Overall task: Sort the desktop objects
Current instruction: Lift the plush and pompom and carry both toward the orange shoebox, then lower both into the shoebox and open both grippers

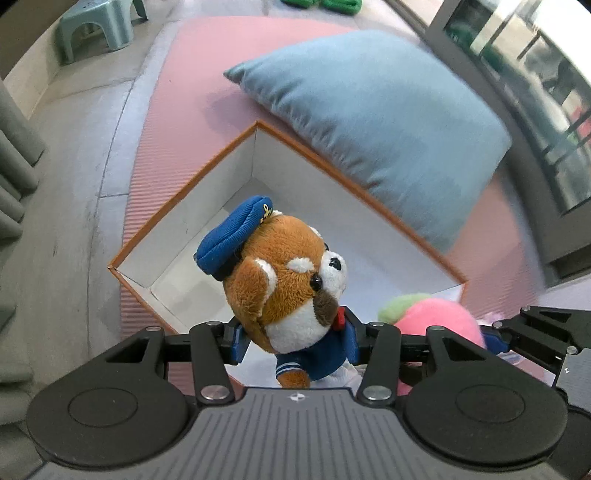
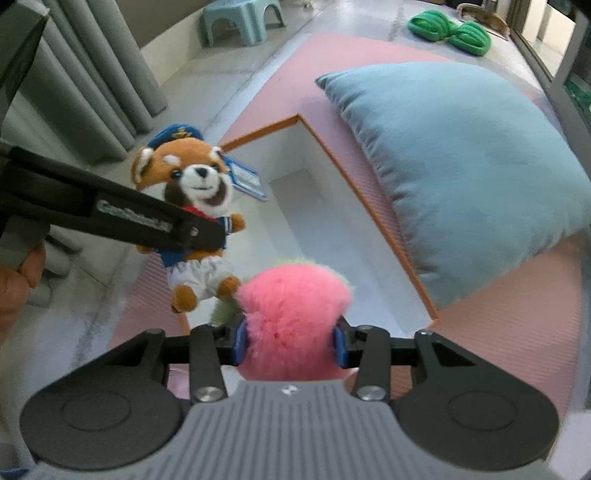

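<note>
My left gripper (image 1: 295,341) is shut on a red panda plush (image 1: 291,284) with a blue sailor cap and suit, gripped at its body and held above an orange-edged white box (image 1: 177,199). The right wrist view shows the same red panda plush (image 2: 188,177) hanging from the left gripper's black arm (image 2: 122,214). My right gripper (image 2: 291,341) is shut on a fluffy pink plush (image 2: 291,314) with green tufts, above the box (image 2: 332,155). The pink plush (image 1: 436,317) also shows at the lower right of the left wrist view.
A big blue pillow (image 1: 376,122) lies on the pink mat (image 1: 192,85) against the box's far side. A pale green stool (image 2: 240,18) and green slippers (image 2: 450,29) sit on the grey floor beyond. Grey curtains (image 2: 92,81) hang left; a hand (image 2: 18,280) shows at the left edge.
</note>
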`<action>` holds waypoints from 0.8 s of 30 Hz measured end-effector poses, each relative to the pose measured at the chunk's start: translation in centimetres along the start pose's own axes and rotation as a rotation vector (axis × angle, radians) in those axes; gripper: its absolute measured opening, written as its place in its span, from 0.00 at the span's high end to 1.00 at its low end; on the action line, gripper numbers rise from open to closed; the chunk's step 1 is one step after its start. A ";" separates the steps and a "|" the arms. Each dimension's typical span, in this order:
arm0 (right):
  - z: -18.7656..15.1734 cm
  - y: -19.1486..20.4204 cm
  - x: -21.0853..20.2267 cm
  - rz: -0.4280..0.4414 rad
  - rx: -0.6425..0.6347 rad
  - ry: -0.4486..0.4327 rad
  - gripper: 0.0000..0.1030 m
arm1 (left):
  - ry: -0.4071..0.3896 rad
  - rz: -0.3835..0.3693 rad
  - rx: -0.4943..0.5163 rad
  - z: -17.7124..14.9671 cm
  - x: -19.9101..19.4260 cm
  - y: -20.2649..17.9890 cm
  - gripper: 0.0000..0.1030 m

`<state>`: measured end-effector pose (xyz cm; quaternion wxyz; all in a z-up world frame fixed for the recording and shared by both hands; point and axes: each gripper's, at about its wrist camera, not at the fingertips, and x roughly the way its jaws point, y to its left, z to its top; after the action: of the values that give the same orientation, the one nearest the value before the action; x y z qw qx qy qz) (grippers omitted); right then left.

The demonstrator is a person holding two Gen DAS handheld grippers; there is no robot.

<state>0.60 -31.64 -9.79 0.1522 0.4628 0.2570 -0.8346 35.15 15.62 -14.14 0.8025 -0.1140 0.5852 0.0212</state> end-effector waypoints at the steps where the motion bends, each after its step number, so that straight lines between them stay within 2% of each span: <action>1: -0.2 0.0 0.8 0.003 0.006 0.003 0.56 | 0.008 0.007 0.003 -0.2 0.6 0.0 0.46; 4: -0.9 0.4 3.1 0.001 0.031 0.015 0.56 | 0.023 0.032 0.017 -1.0 2.0 -0.1 0.45; 10: -2.1 1.5 4.8 -0.016 0.015 0.008 0.60 | 0.041 0.041 0.020 -1.3 4.3 0.8 0.43; 12: -2.4 1.7 5.3 -0.032 0.000 0.008 0.66 | 0.049 0.050 0.033 -1.7 5.0 0.7 0.41; 13: -2.6 1.8 5.6 -0.038 -0.006 0.012 0.84 | 0.057 0.051 0.031 -1.8 5.2 0.7 0.41; 14: -2.8 1.7 6.0 -0.040 -0.005 0.025 0.89 | 0.067 0.050 0.025 -1.9 5.5 0.8 0.40; 16: -3.2 1.5 6.5 -0.042 0.007 0.046 0.88 | 0.079 0.050 0.018 -2.1 5.9 0.9 0.38; 18: -3.6 1.3 6.5 -0.052 0.020 0.035 0.85 | 0.086 0.060 0.019 -2.1 6.1 0.9 0.31; 20: -3.8 1.1 6.5 -0.054 0.045 0.029 0.71 | 0.085 0.076 0.022 -2.1 6.0 0.8 0.27; 22: -4.1 1.0 6.3 -0.056 0.056 0.024 0.71 | 0.071 0.077 0.017 -2.0 5.6 0.8 0.19; 23: -4.2 1.0 6.1 -0.057 0.058 0.022 0.71 | 0.067 0.073 0.010 -1.9 5.4 0.9 0.12; 24: -4.3 1.0 6.0 -0.058 0.062 0.021 0.71 | 0.059 0.073 0.003 -1.9 5.1 1.0 0.11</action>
<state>0.93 -30.10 -17.03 0.1108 0.4685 0.2460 -0.8412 34.85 15.66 -19.66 0.7837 -0.0920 0.6126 0.0460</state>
